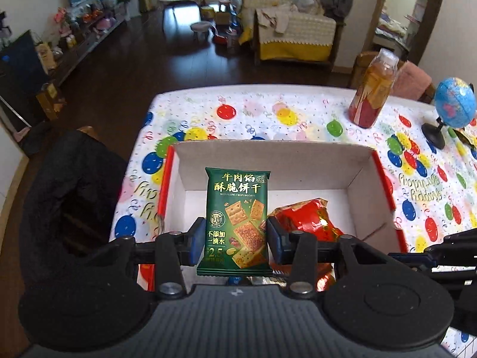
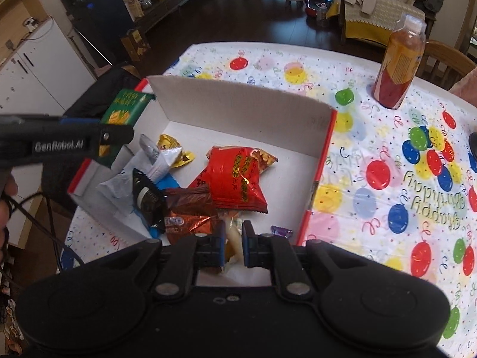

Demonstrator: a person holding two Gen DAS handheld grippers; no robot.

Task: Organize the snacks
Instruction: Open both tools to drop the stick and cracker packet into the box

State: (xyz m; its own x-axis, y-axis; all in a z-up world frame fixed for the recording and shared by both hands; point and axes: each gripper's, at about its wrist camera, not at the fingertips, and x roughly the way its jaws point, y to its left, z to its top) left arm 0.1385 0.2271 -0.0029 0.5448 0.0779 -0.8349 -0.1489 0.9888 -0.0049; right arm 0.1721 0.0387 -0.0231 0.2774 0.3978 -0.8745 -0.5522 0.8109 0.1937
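We are looking at a counter [image 1: 298, 104] wearing a white cloth printed with coloured balloons, where a tall bottle [image 1: 372, 89] of orange-red drink is standing upright near the far edge. A small blue globe [image 1: 454, 103] on a black stand is sitting well to the bottle's right. Beyond, a sofa [image 1: 295, 34] with a yellow-trimmed cover and a small round stool [image 1: 200, 27] are resting on the dark wooden floor [image 1: 125, 68].

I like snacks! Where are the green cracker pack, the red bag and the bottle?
green cracker pack [image 1: 237, 220]: left wrist view, front.
red bag [image 2: 234, 176]: right wrist view, middle.
bottle [image 2: 399, 62]: right wrist view, label.
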